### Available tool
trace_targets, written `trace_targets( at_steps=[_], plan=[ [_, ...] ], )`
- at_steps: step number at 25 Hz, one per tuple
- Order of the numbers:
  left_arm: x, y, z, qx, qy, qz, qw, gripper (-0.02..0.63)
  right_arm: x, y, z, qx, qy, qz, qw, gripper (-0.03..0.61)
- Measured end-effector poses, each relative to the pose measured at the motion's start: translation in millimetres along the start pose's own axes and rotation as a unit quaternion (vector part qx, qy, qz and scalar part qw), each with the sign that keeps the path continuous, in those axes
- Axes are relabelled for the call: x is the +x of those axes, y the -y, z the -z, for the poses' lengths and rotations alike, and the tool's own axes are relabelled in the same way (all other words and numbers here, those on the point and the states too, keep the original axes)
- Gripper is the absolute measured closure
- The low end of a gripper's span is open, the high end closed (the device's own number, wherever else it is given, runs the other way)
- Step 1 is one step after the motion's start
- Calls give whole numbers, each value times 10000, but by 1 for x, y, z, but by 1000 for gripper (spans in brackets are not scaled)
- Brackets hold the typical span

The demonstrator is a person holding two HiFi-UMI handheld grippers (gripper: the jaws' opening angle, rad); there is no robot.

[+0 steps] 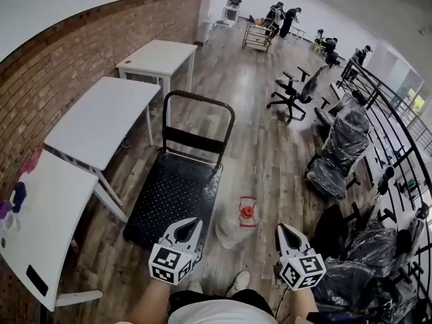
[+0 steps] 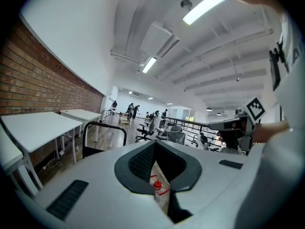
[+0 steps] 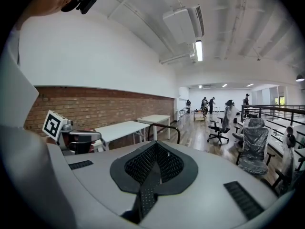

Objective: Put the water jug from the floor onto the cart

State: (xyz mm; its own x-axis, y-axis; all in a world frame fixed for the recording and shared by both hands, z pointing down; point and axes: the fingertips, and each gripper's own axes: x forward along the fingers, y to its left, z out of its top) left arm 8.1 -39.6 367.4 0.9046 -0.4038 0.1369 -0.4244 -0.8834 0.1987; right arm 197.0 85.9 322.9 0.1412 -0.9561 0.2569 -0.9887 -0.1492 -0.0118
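Observation:
The water jug [image 1: 236, 225], clear with a red cap, stands on the wooden floor just right of the cart's black platform [image 1: 174, 193]. The cart's handle [image 1: 198, 108] rises at its far end. My left gripper [image 1: 190, 225] hangs low in the head view, left of the jug and over the platform's near right corner, apart from the jug. Its jaws stand a narrow gap apart, and in the left gripper view the jug [image 2: 160, 191] shows through that gap of the left gripper [image 2: 157, 162]. My right gripper [image 1: 283, 231] is right of the jug, shut and empty, with the right gripper's [image 3: 156, 152] pads meeting.
White tables [image 1: 101, 117] line the brick wall on the left. Office chairs wrapped in plastic [image 1: 341, 150] and a black railing [image 1: 395, 140] fill the right. The person's shoes [image 1: 236, 282] stand just behind the jug. People and a trolley [image 1: 258, 36] are far off.

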Motion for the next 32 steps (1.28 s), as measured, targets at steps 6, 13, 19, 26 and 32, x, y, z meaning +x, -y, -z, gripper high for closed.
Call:
trace_targets(
  at_steps=[6, 13, 19, 26, 32],
  plan=[
    [13, -23, -8, 34, 24, -193, 9998, 614, 35, 4, -3, 26, 12, -205, 9998, 575],
    [46, -35, -12, 129, -106, -398, 9991, 614, 77, 31, -4, 194, 89, -408, 9989, 575],
    [99, -31, -20, 83, -171, -638, 9978, 614, 107, 84, -3, 322, 107, -564, 9978, 575],
    [170, -4, -34, 255, -215, -868, 9957, 614, 139, 156, 1, 377, 13, -898, 9952, 575],
    [193, 3, -17, 181, -511, -1223, 9910, 614, 168, 201, 26, 517, -226, -1172, 9915, 575]
  ],
)
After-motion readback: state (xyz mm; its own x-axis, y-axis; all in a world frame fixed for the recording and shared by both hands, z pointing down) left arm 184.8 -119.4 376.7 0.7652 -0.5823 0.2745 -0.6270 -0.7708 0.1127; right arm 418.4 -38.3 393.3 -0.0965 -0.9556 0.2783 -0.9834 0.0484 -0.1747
